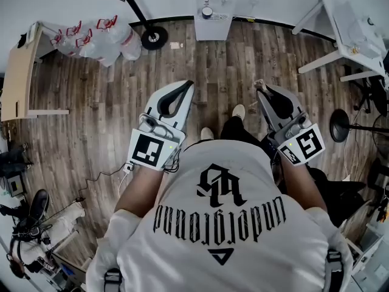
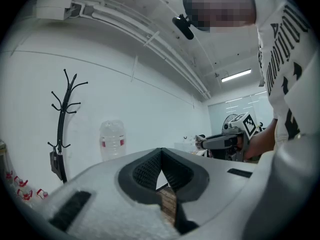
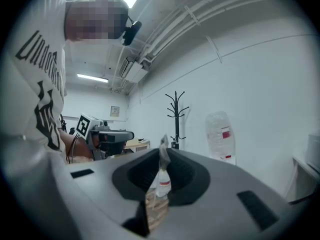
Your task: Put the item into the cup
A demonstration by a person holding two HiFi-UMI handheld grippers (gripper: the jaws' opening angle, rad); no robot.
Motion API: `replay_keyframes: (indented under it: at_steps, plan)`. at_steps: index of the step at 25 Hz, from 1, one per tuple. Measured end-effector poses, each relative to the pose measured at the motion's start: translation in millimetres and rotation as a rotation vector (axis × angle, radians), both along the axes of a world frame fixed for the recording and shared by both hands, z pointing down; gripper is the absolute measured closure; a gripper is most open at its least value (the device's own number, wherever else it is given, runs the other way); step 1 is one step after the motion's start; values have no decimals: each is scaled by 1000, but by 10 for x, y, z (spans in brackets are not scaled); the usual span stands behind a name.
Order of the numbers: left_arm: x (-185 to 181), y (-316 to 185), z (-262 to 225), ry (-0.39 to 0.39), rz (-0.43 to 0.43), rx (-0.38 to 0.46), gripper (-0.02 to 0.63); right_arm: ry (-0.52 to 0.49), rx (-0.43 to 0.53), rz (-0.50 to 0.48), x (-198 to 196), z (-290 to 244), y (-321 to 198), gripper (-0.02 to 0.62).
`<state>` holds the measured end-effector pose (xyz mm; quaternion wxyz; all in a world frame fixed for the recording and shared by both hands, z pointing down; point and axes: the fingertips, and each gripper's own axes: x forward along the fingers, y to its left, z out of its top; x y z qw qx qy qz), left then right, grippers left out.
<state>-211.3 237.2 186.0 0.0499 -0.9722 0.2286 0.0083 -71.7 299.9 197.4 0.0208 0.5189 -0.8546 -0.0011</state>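
Head view: person in a white printed T-shirt (image 1: 225, 224) is standing on a wood floor (image 1: 213, 72), holding both grippers low in front. The left gripper (image 1: 188, 85) and right gripper (image 1: 262, 87) are pointing away from the body, well apart. A small sachet (image 1: 259, 84) is poking out at the right tips. Left gripper view: jaws are meeting at the tips with nothing between them. A coat rack (image 2: 62, 129) and a water bottle (image 2: 112, 140) are showing against the white wall. Right gripper view: jaws are pinching the sachet (image 3: 161, 176), a thin clear packet with a red band, sitting upright in the gap.
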Motion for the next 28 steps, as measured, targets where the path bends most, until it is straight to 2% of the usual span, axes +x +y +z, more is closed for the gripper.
replay_keyframes:
  at_steps: [5,13,19,24,28]
  plan:
    - [167,-133,55,-7,-6,-8,600,-2,-6,-3,174,54,-154,546]
    - [748,-589,175,-38,-34,-38,600,-37,-27,-19,801,160,-643,546]
    - [1457,-1072,254,-51,-59,-122,600,-62,-56,-50,1470,203,-1246,546]
    - [2064,-1479,305,-55,-83,-103,600,-69,-60,-87,2066,187,-1683,546]
    - [2514,-1666,307,-61,-107,-140,600,-76,-58,-120,2451,200,-1891,546]
